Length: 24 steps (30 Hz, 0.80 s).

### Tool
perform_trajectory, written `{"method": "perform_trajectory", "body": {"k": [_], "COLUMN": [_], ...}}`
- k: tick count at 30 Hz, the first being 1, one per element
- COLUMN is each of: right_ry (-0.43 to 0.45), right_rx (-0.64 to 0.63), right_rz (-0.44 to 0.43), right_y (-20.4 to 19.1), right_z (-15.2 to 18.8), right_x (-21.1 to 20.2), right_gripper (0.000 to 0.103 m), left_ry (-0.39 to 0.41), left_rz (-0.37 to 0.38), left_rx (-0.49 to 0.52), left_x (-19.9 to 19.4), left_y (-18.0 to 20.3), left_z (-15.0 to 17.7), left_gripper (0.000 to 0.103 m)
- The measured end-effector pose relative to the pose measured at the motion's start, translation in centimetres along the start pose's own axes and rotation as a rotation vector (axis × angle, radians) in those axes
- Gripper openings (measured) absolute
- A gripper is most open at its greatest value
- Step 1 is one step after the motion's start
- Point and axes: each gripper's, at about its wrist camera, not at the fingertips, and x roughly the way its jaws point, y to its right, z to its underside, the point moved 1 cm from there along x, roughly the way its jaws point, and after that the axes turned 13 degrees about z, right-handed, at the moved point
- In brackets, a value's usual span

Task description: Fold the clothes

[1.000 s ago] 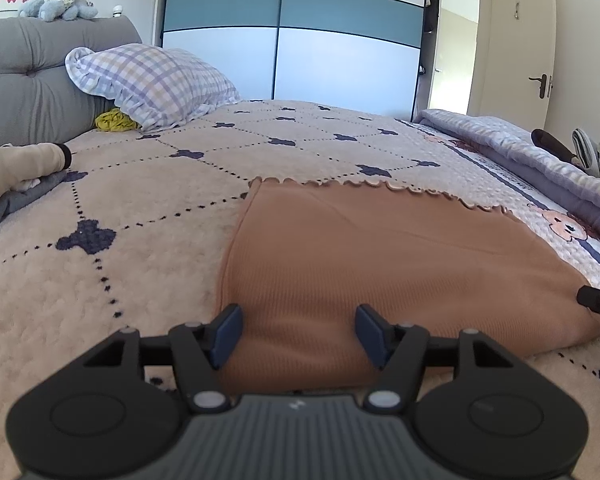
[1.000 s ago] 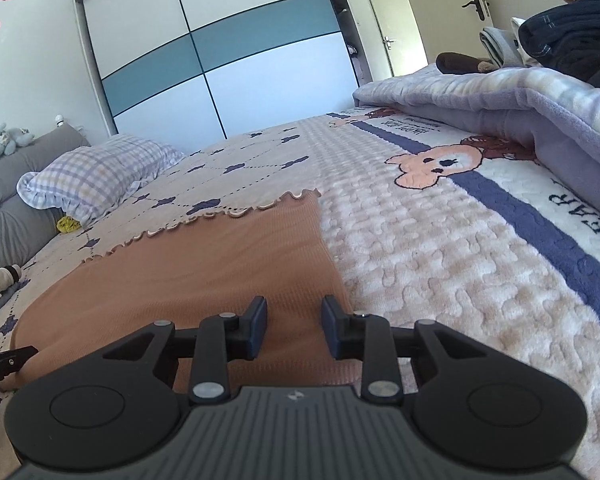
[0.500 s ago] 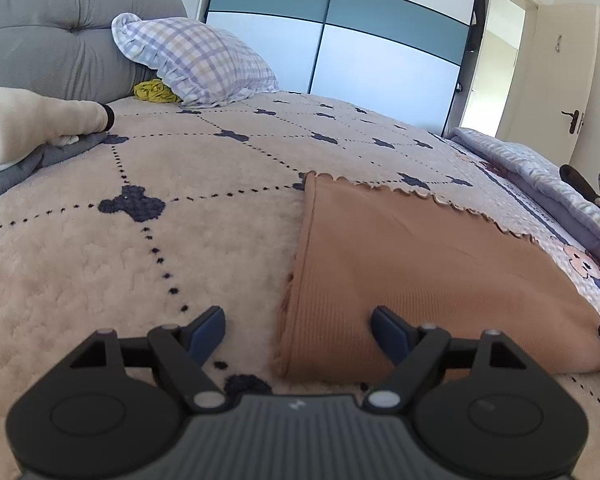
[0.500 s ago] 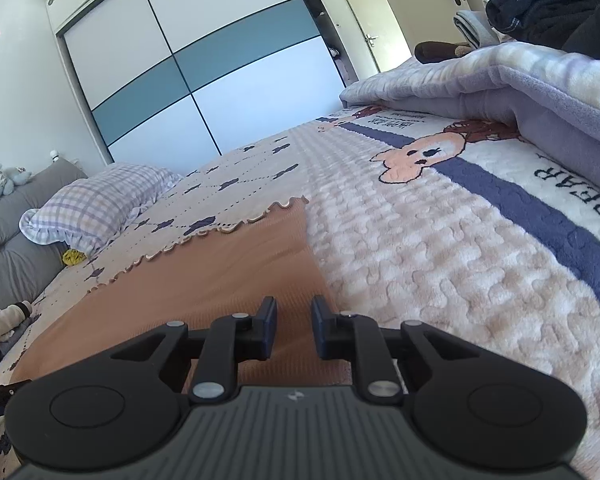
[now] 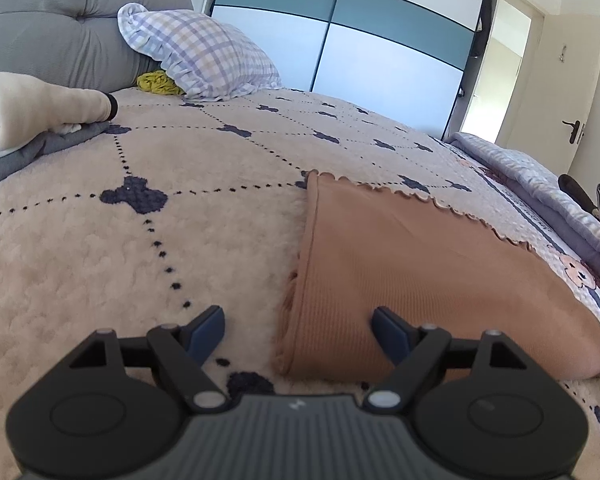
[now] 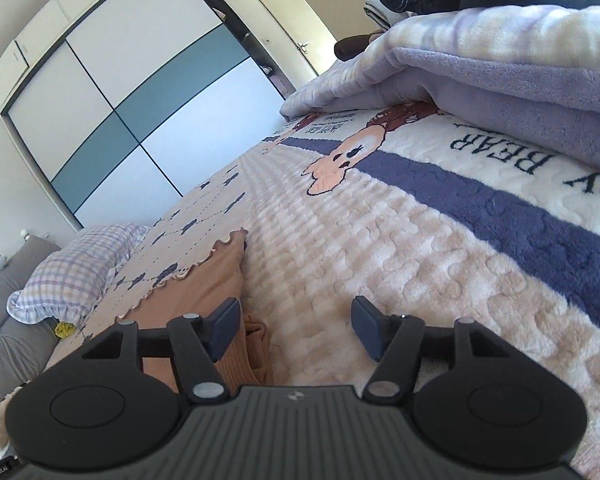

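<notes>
So the folded brown ribbed top (image 5: 420,280) lies flat on the bedspread (image 5: 140,260), lower right of frame. Left gripper (image 5: 298,326) and right gripper (image 6: 296,326) are both spread, holding nothing. Probably between folds; next they need to pinch the near corners.

garment (image 5: 416,280): tan | bedspread (image 5: 100,264): beige, navy dotted grid | pillow (image 5: 204,60): lilac plaid

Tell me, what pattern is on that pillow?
Purple and white checks on the pillow, clearest in the left wrist view.
</notes>
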Motion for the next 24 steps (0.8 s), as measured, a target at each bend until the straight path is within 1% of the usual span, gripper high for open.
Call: {"method": "perform_trajectory", "body": {"k": [3, 5, 8, 10, 11, 14, 16, 17, 19, 20, 22, 24], "right_ry": [-0.008, -0.008, 0.002, 0.006, 0.006, 0.000, -0.014, -0.027, -0.047, -0.053, -0.063, -0.070], "right_rx": [-0.008, -0.014, -0.049, -0.091, -0.121, -0.228, -0.322, -0.371, -0.451, -0.484, -0.545, -0.595], "right_rz": [-0.002, 0.006, 0.001, -0.020, -0.037, -0.095, -0.137, -0.151, -0.158, -0.159, -0.156, -0.134], "right_y": [-0.1, -0.3, -1.3, -2.8, -3.9, -7.4, -10.1, -11.4, -13.3, -14.0, -14.9, -15.4], "right_z": [-0.1, -0.2, -0.5, -0.7, -0.7, -0.6, 0.2, 0.8, 1.9, 2.5, 3.6, 4.6], "right_x": [-0.3, -0.6, -1.3, -1.7, -1.9, -2.3, -2.4, -2.3, -2.0, -1.8, -1.4, -0.8], "right_gripper": [0.064, 0.064, 0.062, 0.058, 0.057, 0.056, 0.056, 0.056, 0.056, 0.056, 0.056, 0.056], "left_ry": [-0.006, 0.018, 0.039, 0.018, 0.001, -0.030, -0.036, -0.056, -0.139, -0.161, -0.170, -0.166], "left_rz": [-0.010, -0.027, -0.012, 0.021, 0.036, 0.033, 0.055, 0.048, 0.011, 0.007, -0.001, -0.015], "left_rx": [-0.037, -0.019, 0.061, 0.124, 0.154, 0.235, 0.292, 0.324, 0.363, 0.364, 0.353, 0.343], "left_x": [-1.1, -2.1, -3.2, -3.2, -3.0, -1.9, -0.6, 0.3, 2.4, 2.9, 3.6, 4.1], "left_y": [-0.4, 0.0, 2.4, 5.1, 6.5, 10.6, 12.2, 12.6, 12.1, 11.5, 9.8, 7.9], "left_z": [-1.1, -2.0, -3.6, -4.9, -5.4, -6.7, -6.6, -6.1, -4.7, -4.2, -3.1, -1.9], "left_gripper": [0.082, 0.081, 0.081, 0.082, 0.082, 0.087, 0.089, 0.089, 0.088, 0.088, 0.088, 0.088]}}
